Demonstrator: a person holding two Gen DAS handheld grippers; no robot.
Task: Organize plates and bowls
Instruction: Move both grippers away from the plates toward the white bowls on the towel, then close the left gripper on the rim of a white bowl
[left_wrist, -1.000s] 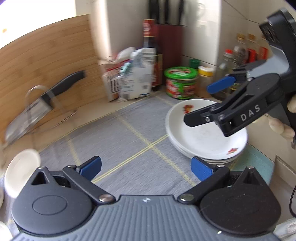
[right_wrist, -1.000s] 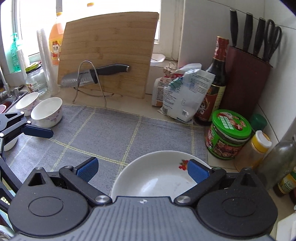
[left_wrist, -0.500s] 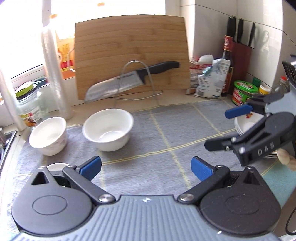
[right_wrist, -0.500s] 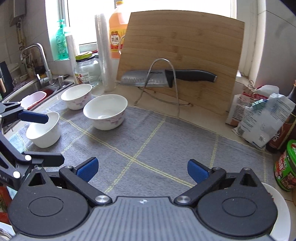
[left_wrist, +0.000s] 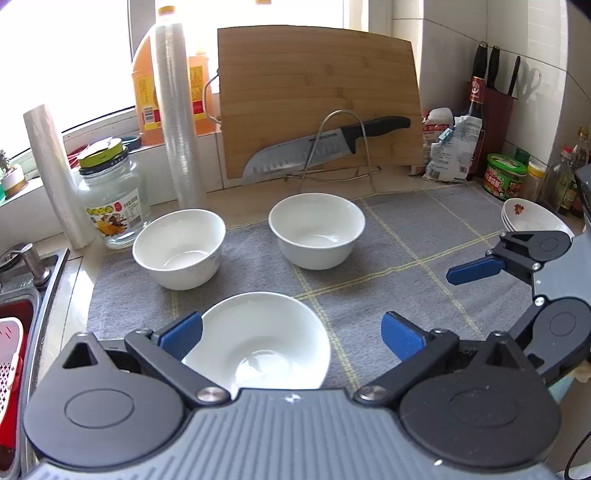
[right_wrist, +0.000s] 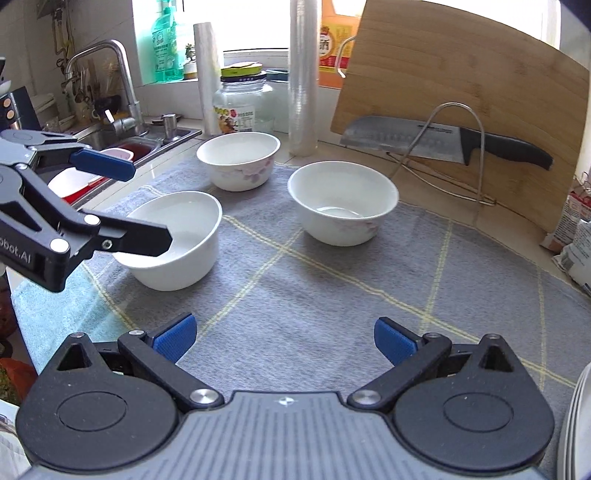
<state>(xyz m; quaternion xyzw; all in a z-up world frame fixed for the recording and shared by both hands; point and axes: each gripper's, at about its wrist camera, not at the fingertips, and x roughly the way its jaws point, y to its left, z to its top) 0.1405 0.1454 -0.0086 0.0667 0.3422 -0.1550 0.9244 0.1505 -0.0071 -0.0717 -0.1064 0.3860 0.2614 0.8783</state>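
Three white bowls stand on the grey mat (left_wrist: 406, 240). The nearest bowl (left_wrist: 258, 343) lies just below my open left gripper (left_wrist: 291, 332); its left fingertip is over the rim. It also shows in the right wrist view (right_wrist: 173, 240), partly behind the left gripper (right_wrist: 140, 206). Two more bowls stand further back: one at left (left_wrist: 179, 247) (right_wrist: 238, 158), one at centre (left_wrist: 316, 229) (right_wrist: 343, 203). A stack of white plates (left_wrist: 532, 218) sits at the far right. My right gripper (right_wrist: 284, 338) is open and empty above the mat, also visible in the left wrist view (left_wrist: 476, 269).
A bamboo cutting board (left_wrist: 317, 99) and a knife on a wire stand (left_wrist: 314, 147) are at the back. A glass jar (left_wrist: 110, 195), film rolls (left_wrist: 177, 110), oil bottle, knife block (left_wrist: 491, 107) and jars line the wall. The sink (right_wrist: 122, 144) is at the left.
Both grippers swung left, away from the plate stack toward the bowls. My left gripper now hovers over the nearest bowl. Both stayed open.
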